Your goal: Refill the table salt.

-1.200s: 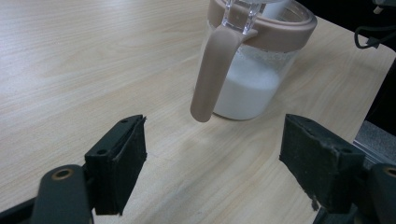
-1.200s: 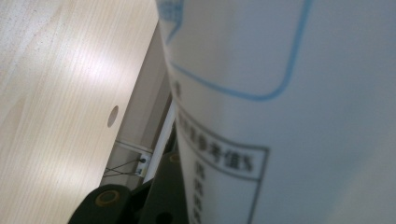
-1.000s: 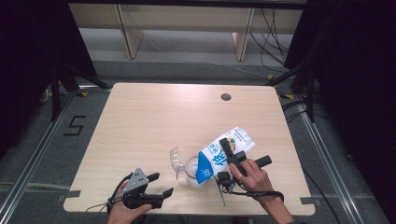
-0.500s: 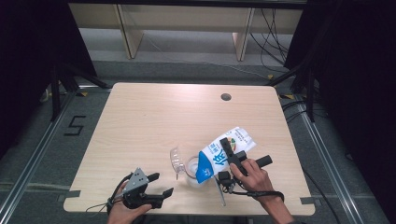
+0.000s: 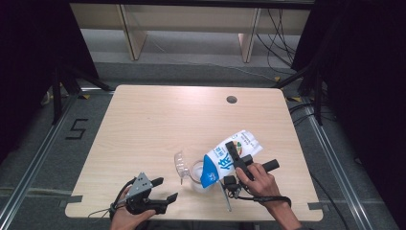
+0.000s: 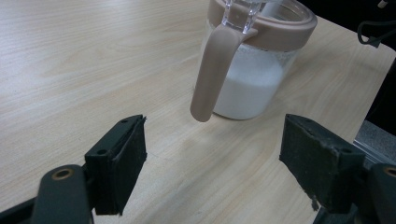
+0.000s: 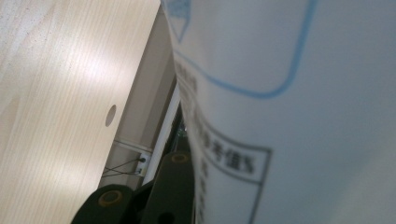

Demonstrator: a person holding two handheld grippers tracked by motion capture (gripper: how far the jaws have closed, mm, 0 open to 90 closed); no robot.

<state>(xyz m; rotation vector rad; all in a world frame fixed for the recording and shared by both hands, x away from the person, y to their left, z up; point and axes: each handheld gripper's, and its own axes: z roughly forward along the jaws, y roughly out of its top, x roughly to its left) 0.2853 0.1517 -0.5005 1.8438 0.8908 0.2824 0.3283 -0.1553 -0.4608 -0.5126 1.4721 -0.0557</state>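
Note:
A blue-and-white milk carton [image 5: 218, 165] is tipped with its blue top down over a clear jug [image 5: 195, 173] near the table's front middle. My right gripper [image 5: 235, 154] is shut on the carton's body. The carton's white printed side [image 7: 289, 121] is pressed close in the right gripper view, beside one black finger [image 7: 173, 186]. The jug [image 6: 252, 88] has a beige rim and handle [image 6: 208, 74], holds milk in its lower half, and its clear lid [image 5: 181, 165] stands open. My left gripper [image 5: 165, 189] rests open at the front edge; in its own view the left gripper [image 6: 212, 154] faces the handle without touching it.
The light wooden table [image 5: 158, 124] stretches bare to the back and left, with a round cable hole [image 5: 231, 99] at the back right. The front edge lies just under both hands. Shelving legs and cables stand on the floor beyond the table.

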